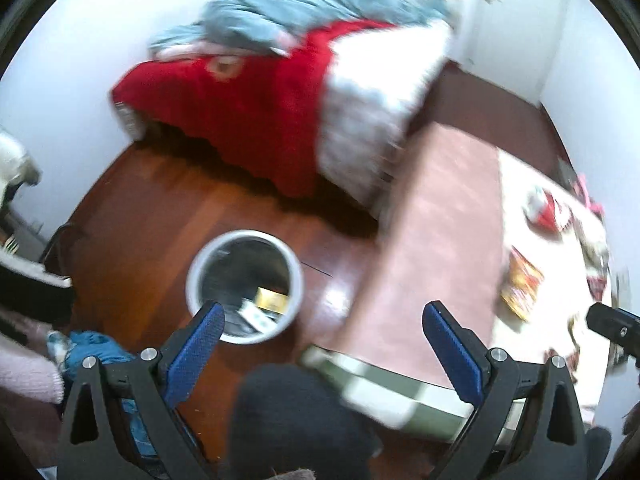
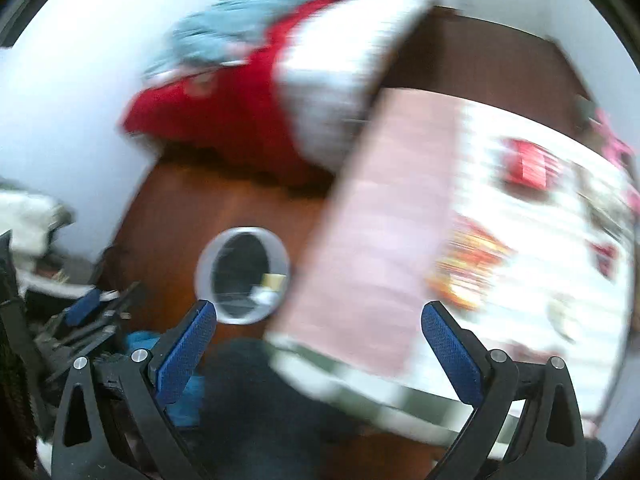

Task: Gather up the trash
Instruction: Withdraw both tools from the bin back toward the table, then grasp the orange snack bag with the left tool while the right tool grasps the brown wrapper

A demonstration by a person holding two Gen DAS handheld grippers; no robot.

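- On the floor between bed (image 1: 256, 120) and worktop (image 1: 532, 216) stands the bin (image 1: 192, 280), round, white-rimmed, with a yellow box (image 1: 272, 300) and some pale scraps already lying inside.
- Trash left to collect lies on the worktop's white part: a red-and-yellow wrapper (image 1: 520, 288) near its edge, a red-and-white packet (image 1: 546, 210) farther back, and smaller bits too blurred to name.
- Left gripper (image 1: 324, 320) hangs above the floor near the bin, jaws wide apart, nothing between them.
- Right gripper (image 2: 320, 320) likewise has its jaws apart and empty; its view is badly smeared.
- Wrapper looks flat, thin and light, probably slick film that crumples. I judge it best taken by a free edge or corner, since a flat-lying sheet gives the jaws little to bite.
- Packet seems bulkier and soft; pinching across its puffed middle should hold it.
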